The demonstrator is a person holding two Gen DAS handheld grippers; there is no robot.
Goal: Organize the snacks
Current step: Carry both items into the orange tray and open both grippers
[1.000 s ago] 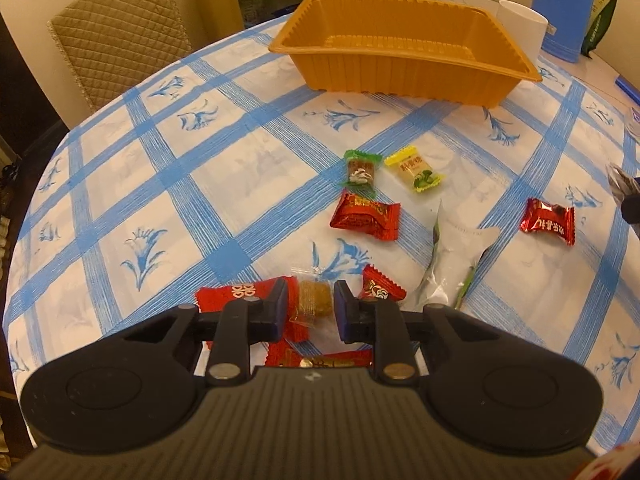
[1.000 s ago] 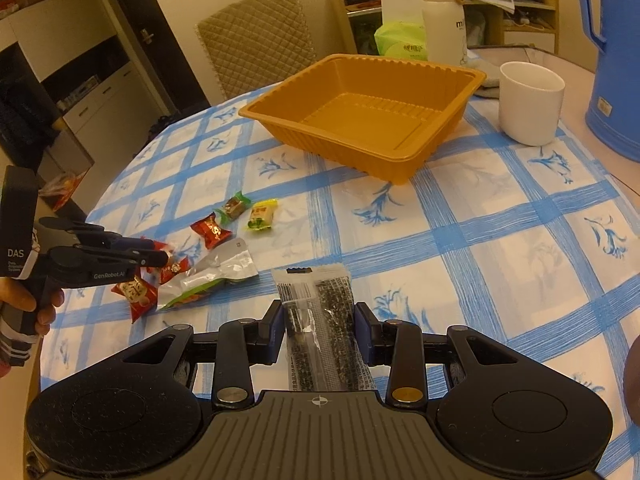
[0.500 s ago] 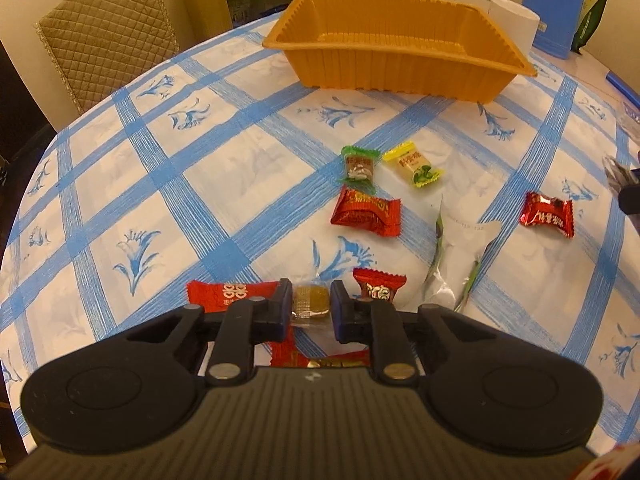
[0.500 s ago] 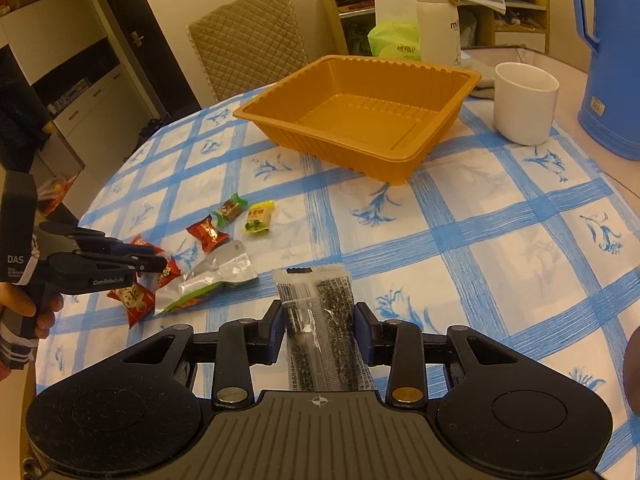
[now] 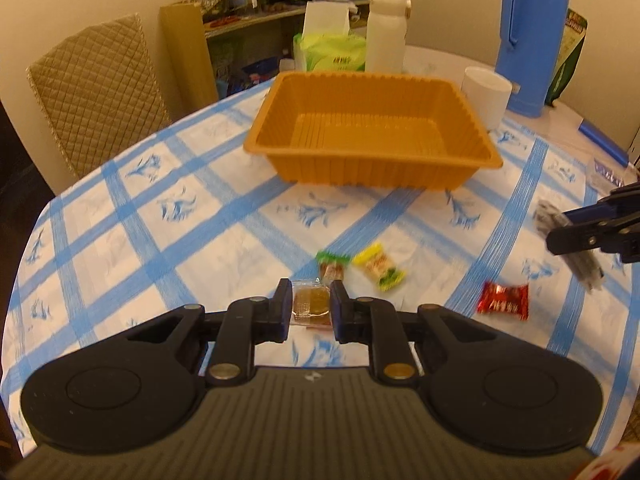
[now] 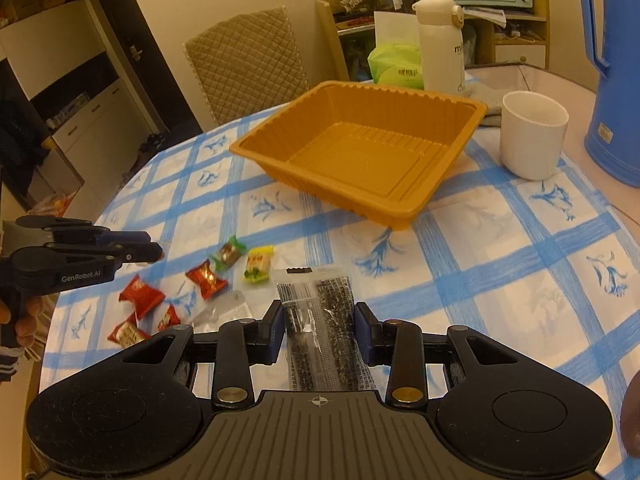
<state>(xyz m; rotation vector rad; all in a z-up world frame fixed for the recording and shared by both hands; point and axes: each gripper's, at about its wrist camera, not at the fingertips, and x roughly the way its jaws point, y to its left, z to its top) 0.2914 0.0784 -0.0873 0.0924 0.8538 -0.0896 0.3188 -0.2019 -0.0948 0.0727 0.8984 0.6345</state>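
Note:
My left gripper is shut on a clear-wrapped brown candy and holds it above the table. It also shows in the right wrist view. My right gripper is shut on a clear packet of dark seeds, lifted off the cloth; it shows at the right in the left wrist view. The empty orange tray stands farther back. Loose snacks lie on the cloth: a green candy, a yellow candy, a red candy, and several red candies.
A white cup, a blue jug, a white bottle and a green tissue pack stand behind the tray. A quilted chair is at the far left table edge. A clear bag lies near the candies.
My left gripper has risen off the table with the brown candy and tilted up toward the tray. My right gripper has lifted slightly with the seed packet.

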